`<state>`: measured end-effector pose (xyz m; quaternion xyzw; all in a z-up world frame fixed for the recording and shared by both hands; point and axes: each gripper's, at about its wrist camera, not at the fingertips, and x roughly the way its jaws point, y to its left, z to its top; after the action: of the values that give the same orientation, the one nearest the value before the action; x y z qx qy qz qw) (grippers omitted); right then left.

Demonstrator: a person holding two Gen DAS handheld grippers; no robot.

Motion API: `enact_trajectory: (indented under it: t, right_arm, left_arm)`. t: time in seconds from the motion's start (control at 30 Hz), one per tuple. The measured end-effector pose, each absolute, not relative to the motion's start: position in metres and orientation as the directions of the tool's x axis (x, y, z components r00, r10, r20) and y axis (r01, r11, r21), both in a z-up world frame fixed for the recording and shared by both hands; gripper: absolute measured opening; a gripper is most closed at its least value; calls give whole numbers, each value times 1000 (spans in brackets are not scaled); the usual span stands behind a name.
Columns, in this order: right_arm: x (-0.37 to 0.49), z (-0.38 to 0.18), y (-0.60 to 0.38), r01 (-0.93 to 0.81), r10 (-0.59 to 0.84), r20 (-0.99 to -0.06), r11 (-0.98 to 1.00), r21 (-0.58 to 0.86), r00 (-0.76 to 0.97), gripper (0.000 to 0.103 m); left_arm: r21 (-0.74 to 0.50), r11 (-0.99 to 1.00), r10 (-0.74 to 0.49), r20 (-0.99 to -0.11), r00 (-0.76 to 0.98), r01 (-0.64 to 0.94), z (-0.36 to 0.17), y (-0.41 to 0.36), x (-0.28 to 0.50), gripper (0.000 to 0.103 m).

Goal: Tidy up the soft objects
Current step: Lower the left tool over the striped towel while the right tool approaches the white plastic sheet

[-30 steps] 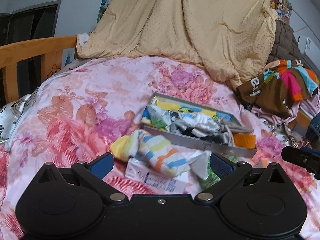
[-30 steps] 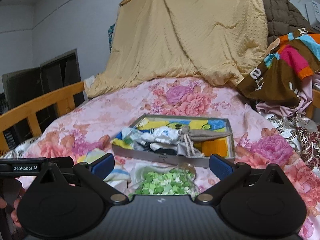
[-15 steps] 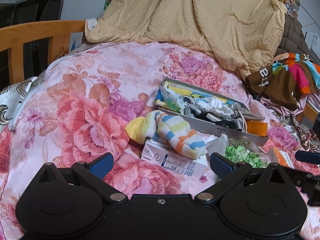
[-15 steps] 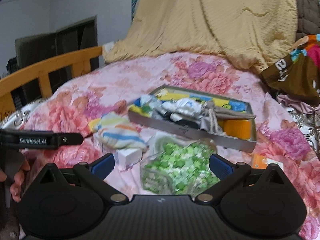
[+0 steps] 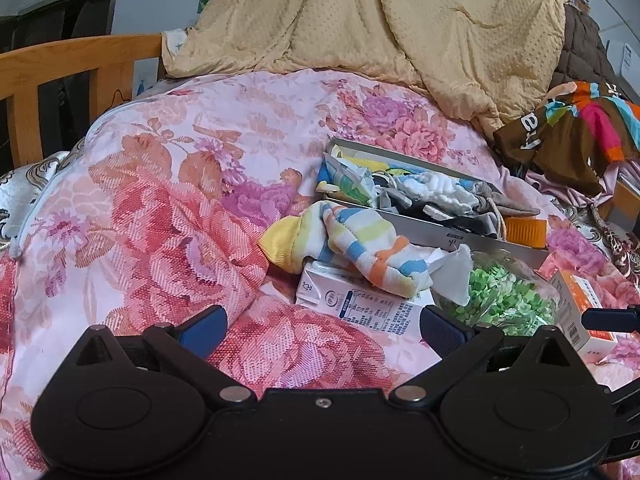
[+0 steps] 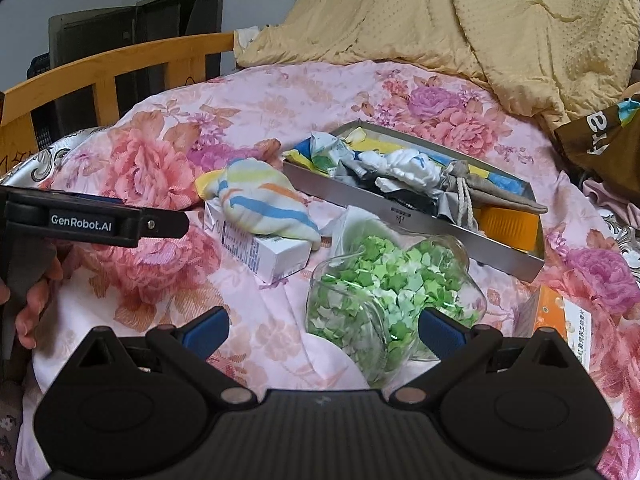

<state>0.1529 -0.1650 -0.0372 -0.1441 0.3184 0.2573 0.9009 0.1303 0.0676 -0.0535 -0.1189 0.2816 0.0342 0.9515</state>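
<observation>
A striped pastel sock [image 5: 360, 244] [image 6: 264, 204] lies draped over a white carton [image 5: 360, 300] [image 6: 260, 252] on the floral bedspread. Behind it a grey tray [image 5: 460, 236] [image 6: 400, 216] holds several soft items: white cloth [image 6: 404, 168], a beige drawstring bag [image 6: 480, 188] and an orange piece [image 6: 508, 224]. A clear jar of green paper stars [image 6: 380, 300] [image 5: 500, 296] lies on its side in front of the tray. My left gripper [image 5: 322, 326] stands open short of the carton. My right gripper [image 6: 322, 326] is open, its fingers on either side of the jar's near end.
An orange-and-white box [image 6: 560, 320] [image 5: 580, 308] lies at the right. A beige quilt [image 5: 400, 20] is heaped at the back, colourful clothes [image 5: 580, 128] at the right, a wooden bed rail [image 5: 80, 60] at the left. A hand [image 6: 32, 300] holds the left gripper.
Both grippers have drawn back and lifted, so the sock, carton, jar and tray sit further ahead in view. The orange box has come into view. Both stayed open.
</observation>
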Motion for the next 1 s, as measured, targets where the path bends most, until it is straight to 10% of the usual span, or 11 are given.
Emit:
enact_trajectory:
  t: [1.0]
  right_arm:
    - [166, -40, -169, -466, 336, -573, 880, -93, 748, 103]
  left_arm:
    - [-105, 994, -72, -464, 883, 27, -40, 63, 172, 102]
